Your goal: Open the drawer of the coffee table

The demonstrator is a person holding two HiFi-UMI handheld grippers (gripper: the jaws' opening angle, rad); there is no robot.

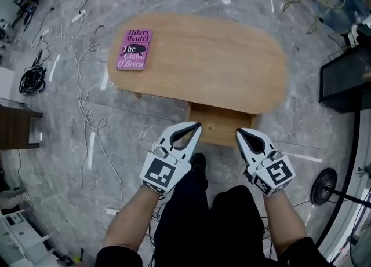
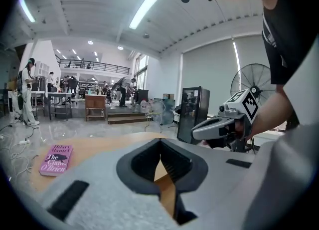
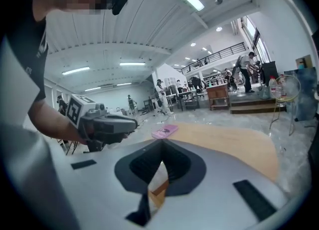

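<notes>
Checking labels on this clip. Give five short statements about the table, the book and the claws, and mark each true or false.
1. A pink book lies on the table. True.
2. In the head view the book is at the table's right end. False: it is at the left end.
3. The left claw and the right claw are both shut. True.
4. The left claw grips the book. False: it holds nothing, and the book lies apart from it on the table.
5. Cables lie on the floor left of the table. True.
</notes>
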